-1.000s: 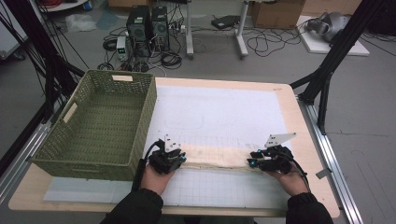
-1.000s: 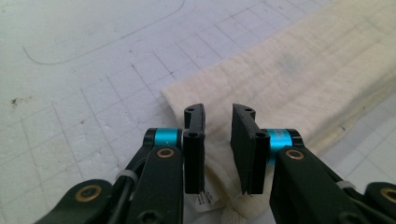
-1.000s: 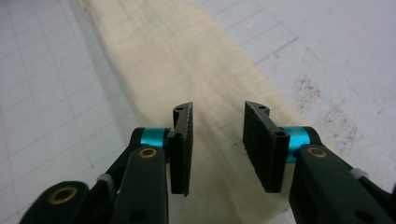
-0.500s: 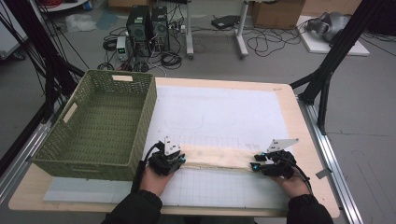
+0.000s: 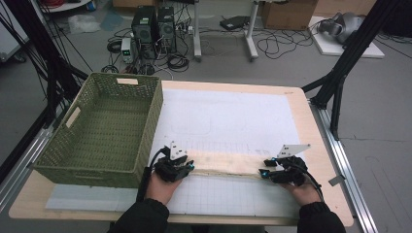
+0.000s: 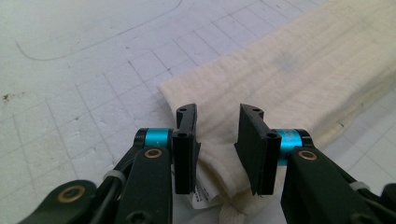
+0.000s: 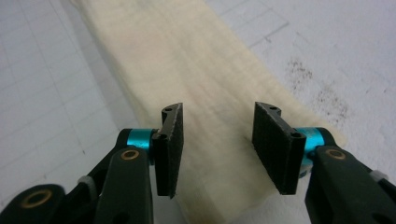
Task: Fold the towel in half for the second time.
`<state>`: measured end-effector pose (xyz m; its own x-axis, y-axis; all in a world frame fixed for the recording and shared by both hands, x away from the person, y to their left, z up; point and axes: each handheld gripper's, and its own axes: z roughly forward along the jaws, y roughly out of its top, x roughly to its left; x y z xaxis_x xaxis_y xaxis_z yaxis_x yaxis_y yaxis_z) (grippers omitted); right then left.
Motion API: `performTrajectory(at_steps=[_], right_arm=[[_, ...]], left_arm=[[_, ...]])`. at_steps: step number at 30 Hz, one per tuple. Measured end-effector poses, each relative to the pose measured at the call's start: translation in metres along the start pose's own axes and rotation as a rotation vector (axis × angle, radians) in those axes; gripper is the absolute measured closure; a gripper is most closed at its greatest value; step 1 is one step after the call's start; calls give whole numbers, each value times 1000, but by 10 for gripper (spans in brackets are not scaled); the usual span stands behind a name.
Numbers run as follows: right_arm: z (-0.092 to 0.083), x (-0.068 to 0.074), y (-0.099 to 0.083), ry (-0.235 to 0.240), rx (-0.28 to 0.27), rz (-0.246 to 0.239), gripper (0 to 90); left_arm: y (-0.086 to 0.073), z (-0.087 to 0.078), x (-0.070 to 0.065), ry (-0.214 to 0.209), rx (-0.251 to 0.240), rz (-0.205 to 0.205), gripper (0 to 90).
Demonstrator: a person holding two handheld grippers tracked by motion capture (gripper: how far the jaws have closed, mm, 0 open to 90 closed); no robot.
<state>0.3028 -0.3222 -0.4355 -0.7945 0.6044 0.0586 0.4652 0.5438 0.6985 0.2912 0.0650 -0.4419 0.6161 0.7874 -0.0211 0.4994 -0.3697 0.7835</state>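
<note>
A cream cloth [image 5: 226, 164], folded into a long strip, lies flat across the white grid mat near the table's front. My left gripper [image 5: 187, 166] is at the strip's left end and my right gripper [image 5: 263, 173] at its right end. In the left gripper view the cloth [image 6: 289, 79] runs away up to the right, its end and a small label lying between the jaws of the left gripper [image 6: 218, 116]. The right gripper [image 7: 218, 114] straddles the other end of the cloth [image 7: 187, 60]. Both pairs of jaws have just been opening, and gaps show beside the pads.
An empty green wicker basket [image 5: 104, 126] stands on the table's left part, close to my left hand. The white mat [image 5: 233, 116] covers the middle of the wooden table [image 5: 316, 145]. Computers, cables and black stand legs are on the floor beyond.
Both hands stay at the cloth's two ends. The cloth lies in the same place across the mat.
</note>
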Motion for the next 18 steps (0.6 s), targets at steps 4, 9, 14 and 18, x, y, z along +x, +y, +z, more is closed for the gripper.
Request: performTrajectory(at_steps=[4,9,14,18], right_arm=[[-5,1,4,5,-49,9,502],[-9,-1,6,3,-91,30,496],[-10,-4,5,-18,-93,45,470],[-9,-8,2,-35,-77,74,453]], left_arm=[[5,-2,0,-25,-12,-15,640],[14,-6,3,-34,-42,-23,620],[15,-9,7,-18,-65,-41,602],[15,-9,10,-5,-64,-47,583]])
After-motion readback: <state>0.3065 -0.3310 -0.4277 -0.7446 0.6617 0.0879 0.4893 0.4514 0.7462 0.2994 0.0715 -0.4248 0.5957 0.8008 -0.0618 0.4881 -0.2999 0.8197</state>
